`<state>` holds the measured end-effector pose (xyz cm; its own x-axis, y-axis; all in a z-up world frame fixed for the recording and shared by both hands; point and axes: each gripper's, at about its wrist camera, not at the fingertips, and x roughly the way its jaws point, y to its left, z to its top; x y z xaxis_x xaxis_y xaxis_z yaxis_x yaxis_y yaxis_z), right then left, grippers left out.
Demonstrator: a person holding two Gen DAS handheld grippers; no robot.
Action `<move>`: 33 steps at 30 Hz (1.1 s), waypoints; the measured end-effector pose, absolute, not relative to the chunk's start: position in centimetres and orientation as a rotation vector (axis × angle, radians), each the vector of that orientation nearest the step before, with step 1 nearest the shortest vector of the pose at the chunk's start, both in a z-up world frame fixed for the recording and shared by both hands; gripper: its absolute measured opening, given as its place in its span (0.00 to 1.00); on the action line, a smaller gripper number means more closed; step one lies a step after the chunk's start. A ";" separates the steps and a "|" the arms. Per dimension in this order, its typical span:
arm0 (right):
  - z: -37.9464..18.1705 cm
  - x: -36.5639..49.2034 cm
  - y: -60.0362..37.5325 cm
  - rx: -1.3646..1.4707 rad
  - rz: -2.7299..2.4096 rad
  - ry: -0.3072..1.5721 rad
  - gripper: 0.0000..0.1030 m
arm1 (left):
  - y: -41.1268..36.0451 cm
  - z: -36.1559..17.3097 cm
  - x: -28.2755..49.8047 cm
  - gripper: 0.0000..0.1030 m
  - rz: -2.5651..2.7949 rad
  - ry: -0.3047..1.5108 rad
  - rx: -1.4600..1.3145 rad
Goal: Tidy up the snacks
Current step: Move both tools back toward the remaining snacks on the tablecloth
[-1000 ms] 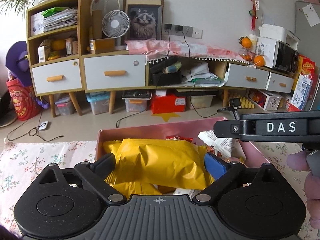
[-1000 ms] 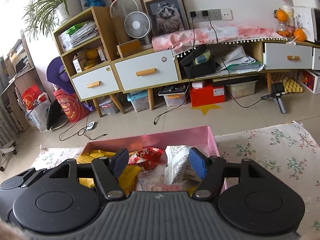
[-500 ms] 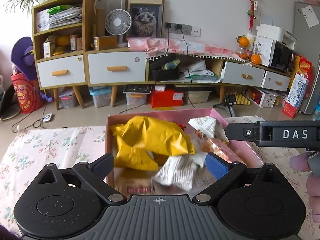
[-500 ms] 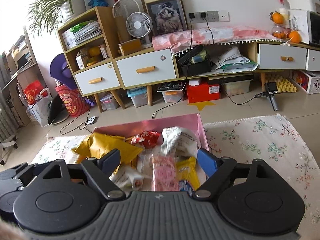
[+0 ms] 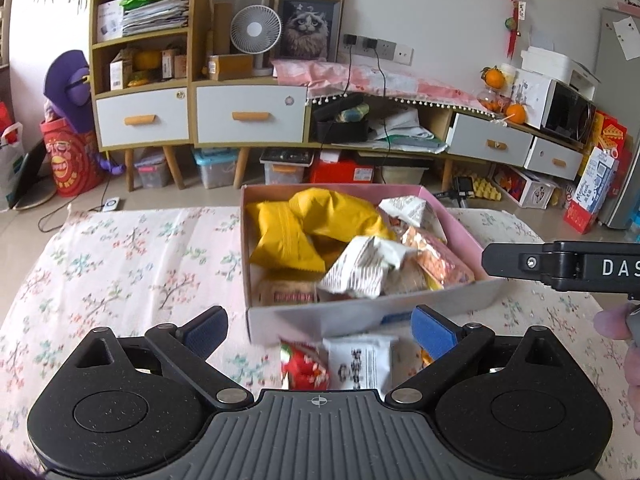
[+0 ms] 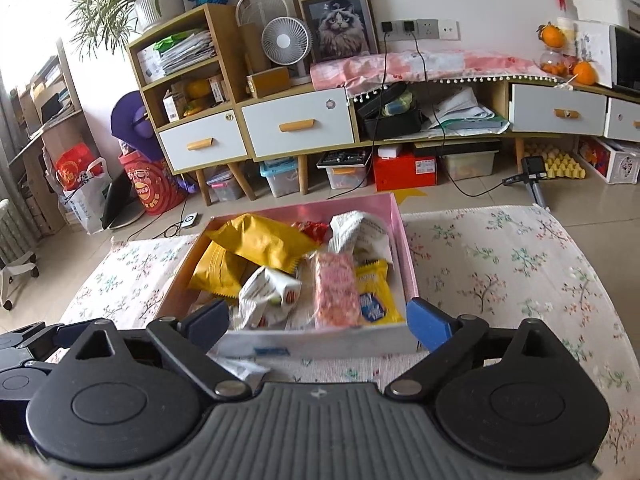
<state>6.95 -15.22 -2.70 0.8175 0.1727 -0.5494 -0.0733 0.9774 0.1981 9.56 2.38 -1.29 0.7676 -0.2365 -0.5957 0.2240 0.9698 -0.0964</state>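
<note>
Left wrist view: my left tool [image 5: 319,327] has its blue-padded fingers spread wide, gripping nothing. Ahead sits the pink cardboard box [image 5: 460,226], rectangular, shallow, packed with crinkly snack bags. A puffy yellow bag [image 5: 286,240] lies at the box's left with a second yellow bag [image 5: 340,210] behind it, and a crumpled white printed packet [image 5: 362,266] in the middle. Just in front of the box, on the floral cloth of the tabletop [image 5: 120,264], lie a red wrapper [image 5: 306,368] and a flat white packet [image 5: 358,362], both between my fingers. The right tool's black arm comes in from the right edge.

Right wrist view: my right tool [image 6: 318,322] is also spread apart and empty, its pads flanking the box's near wall [image 6: 320,344]. Inside I see a pink speckled bar [image 6: 335,289], a small glossy yellow pack [image 6: 374,294] beside it, and the white packet [image 6: 268,294] to the left.
</note>
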 end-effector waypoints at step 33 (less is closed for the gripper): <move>-8.9 4.2 -17.4 -0.011 0.109 0.689 0.92 | 4.0 -6.9 7.6 0.95 -0.249 0.684 0.045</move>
<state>4.21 -17.43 -8.88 0.7663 0.0966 -0.6352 -0.1042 0.9942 0.0255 7.64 4.04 -6.93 0.7464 -0.2132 -0.6304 0.2424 0.9693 -0.0408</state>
